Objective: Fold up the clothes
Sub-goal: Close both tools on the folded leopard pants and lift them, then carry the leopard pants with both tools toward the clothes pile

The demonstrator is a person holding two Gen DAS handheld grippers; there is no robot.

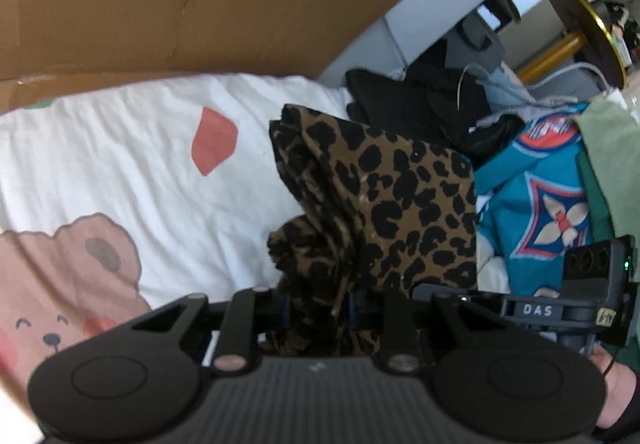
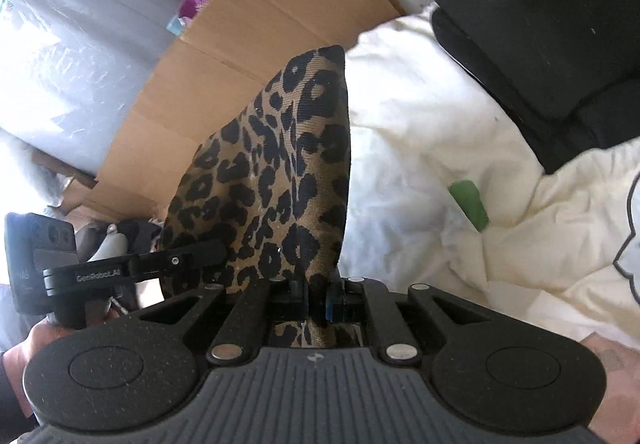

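1 leopard-print garment (image 1: 384,195) hangs bunched above the white bedsheet (image 1: 120,147), its long axis running away from both cameras. The left gripper (image 1: 318,308) and right gripper (image 2: 318,300) each clamp it.

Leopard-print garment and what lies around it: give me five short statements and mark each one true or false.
1. Both hand-held grippers are shut on the leopard-print garment. True: the left hand-held gripper and the right hand-held gripper each pinch its fabric.
2. The garment lies flat on the bedding. False: it hangs bunched between the grippers, above the white bedding.
3. A cardboard box stands behind the bedding. True.
4. The bedding is plain white. False: it carries a bear print and a red patch.
5. A teal patterned garment lies beside the leopard one in the left wrist view. True.
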